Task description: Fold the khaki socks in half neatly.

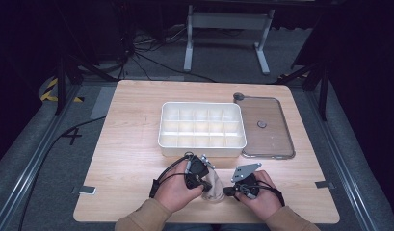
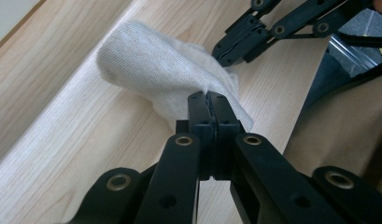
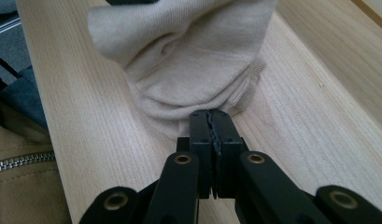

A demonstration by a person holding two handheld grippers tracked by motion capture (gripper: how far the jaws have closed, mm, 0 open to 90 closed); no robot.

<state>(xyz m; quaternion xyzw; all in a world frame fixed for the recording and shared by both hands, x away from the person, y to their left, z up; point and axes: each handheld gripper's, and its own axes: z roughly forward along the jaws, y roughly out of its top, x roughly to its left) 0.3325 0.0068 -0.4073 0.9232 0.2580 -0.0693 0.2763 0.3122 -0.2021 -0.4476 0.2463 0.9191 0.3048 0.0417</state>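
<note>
Here, pale wooden table, grey carpeted floor, dark room behind

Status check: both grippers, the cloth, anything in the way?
Left gripper and right gripper both shut on small beige knitted cloth, bunched on wooden table. White compartment tray beyond, apart.

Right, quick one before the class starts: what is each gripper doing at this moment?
Left gripper: shut, pinching an edge of the beige cloth.
Right gripper: shut, pinching the cloth's lower edge.
</note>
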